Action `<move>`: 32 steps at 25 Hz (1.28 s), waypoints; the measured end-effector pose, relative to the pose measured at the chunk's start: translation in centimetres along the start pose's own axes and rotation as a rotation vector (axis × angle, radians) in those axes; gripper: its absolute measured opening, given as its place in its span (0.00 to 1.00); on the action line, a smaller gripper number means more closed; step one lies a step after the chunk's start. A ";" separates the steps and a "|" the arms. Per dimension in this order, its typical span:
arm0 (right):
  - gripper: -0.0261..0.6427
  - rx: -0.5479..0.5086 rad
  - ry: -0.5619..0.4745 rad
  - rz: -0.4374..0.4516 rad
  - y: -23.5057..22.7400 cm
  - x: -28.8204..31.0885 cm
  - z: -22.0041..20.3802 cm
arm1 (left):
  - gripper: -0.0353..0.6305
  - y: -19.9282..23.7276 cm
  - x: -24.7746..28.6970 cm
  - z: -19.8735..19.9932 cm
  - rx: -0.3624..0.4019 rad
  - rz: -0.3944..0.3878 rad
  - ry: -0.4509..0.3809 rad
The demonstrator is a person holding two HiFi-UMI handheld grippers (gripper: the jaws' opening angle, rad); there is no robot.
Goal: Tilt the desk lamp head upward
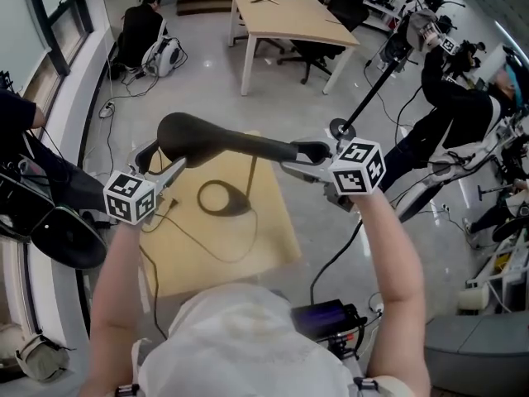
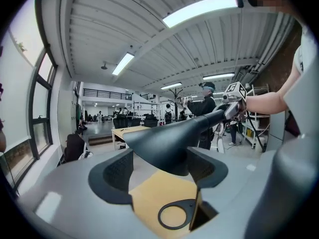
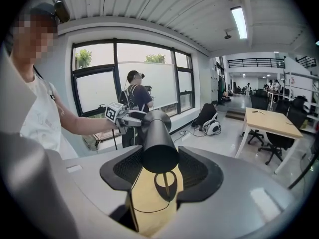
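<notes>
A black desk lamp stands on a small wooden table. Its ring-shaped base lies flat, and a thin stem rises from it to the long lamp head, which lies about level above the table. My left gripper is shut on the head's wide end, whose flared body fills the gap between the pads. My right gripper is shut on the narrow round end. The base ring shows below the jaws in both gripper views.
The lamp's cable loops over the tabletop. A bigger wooden table and an office chair stand behind. A person sits on the floor; another stands at the right by a stand.
</notes>
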State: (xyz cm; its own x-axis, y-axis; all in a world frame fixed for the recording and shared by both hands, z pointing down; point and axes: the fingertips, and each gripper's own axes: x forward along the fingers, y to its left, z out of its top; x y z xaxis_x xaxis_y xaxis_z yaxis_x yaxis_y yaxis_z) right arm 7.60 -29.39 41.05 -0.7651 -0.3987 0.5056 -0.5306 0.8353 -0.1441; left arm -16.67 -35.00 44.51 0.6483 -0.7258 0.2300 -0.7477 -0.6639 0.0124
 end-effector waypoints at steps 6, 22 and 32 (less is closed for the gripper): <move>0.39 -0.150 0.048 -0.068 -0.9 0.4 0.1 | 0.55 0.3 0.6 0.8 0.027 -0.006 -0.002; 0.38 -0.459 0.284 -0.195 -0.2 0.5 0.1 | 0.55 -0.3 0.8 1.9 0.059 -0.003 -0.025; 0.38 -0.426 0.273 -0.198 0.1 1.5 -0.8 | 0.53 -0.1 -0.7 5.3 0.082 0.032 -0.096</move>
State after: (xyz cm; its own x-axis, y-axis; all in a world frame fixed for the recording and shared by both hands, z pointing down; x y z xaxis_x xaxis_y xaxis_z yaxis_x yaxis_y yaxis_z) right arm 6.69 -29.60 42.47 -0.5126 -0.4987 0.6990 -0.4165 0.8563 0.3054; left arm -16.32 -35.39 39.19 0.6382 -0.7580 0.1349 -0.7563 -0.6500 -0.0739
